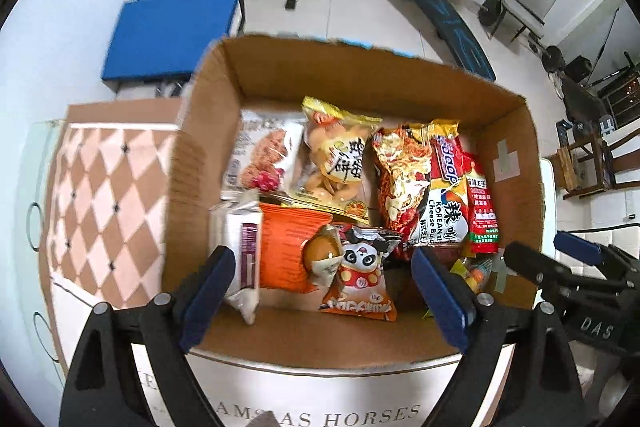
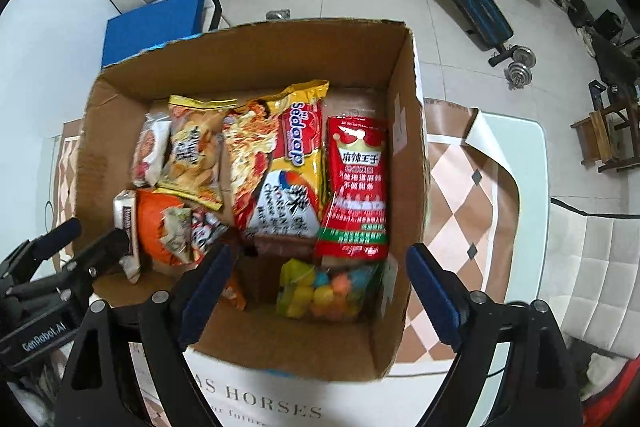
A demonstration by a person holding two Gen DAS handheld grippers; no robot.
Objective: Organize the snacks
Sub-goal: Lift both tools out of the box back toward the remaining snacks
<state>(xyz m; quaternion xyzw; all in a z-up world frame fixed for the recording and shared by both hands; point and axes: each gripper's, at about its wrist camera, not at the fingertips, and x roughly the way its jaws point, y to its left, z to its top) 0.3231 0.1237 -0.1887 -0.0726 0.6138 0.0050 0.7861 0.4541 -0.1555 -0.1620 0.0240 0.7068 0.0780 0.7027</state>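
**Both grippers over the open snack box, nothing held**

Left gripper [image 1: 322,291]: jaws spread wide, empty, hovering above the near-left part of the cardboard box [image 1: 400,79]. Between its fingers in the left wrist view lies the panda-print packet [image 1: 356,275], on top of an orange packet [image 1: 282,251], which lies beside a white packet [image 1: 236,251] at the box's left wall.

Right gripper [image 2: 318,291]: jaws equally wide, empty, above the near-right part of the box. Below it sits a clear bag of coloured candies [image 2: 324,293] near the near-right corner.

Other contents: the Sedaap noodle packet [image 2: 280,163] mid-box, the red spicy-strip packet [image 2: 356,187] along the right wall, and the yellow biscuit bag [image 2: 196,151] and a white cookie packet [image 2: 150,151] toward the far-left corner.

The box stands on a table with a diamond-pattern cover [image 1: 100,195].
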